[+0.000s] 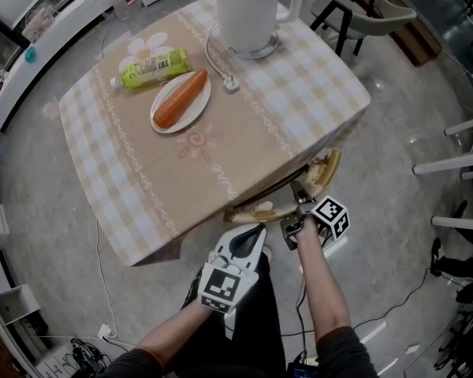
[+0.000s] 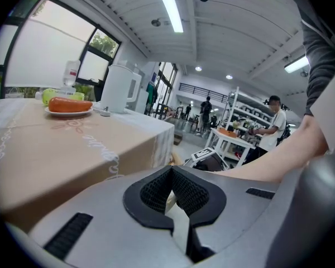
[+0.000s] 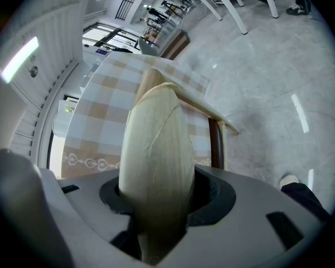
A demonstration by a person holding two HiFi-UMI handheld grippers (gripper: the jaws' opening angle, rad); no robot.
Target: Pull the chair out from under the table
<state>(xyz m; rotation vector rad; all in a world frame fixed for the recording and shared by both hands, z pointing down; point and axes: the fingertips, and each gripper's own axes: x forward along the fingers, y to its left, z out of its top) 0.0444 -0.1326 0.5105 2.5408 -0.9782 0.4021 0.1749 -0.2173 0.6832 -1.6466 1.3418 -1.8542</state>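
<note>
Two tongs sit low at the near edge of the counter (image 1: 244, 144), both aimed at it.

Right tongs (image 1: 300, 201): pinching the chair (image 1: 325, 172) by the pale wooden top of its back. The jaws stand wide round the wood, which fills the gap between them in the right gripper view.

Left tongs (image 1: 251, 233): jaws pressed together, nothing between them. The tip is just short of the chair back. I cannot tell whether it touches.

Chair: tucked under the counter. Only the curved back shows below the checked cloth, running from just ahead of the left tongs to past the right tongs.

Farther off, up on the counter: a plate (image 1: 162, 121) with a carrot (image 1: 180, 98), and a green bottle (image 1: 152, 68) just beyond it. Farthest from the tongs stands a white kettle (image 1: 248, 10).
</note>
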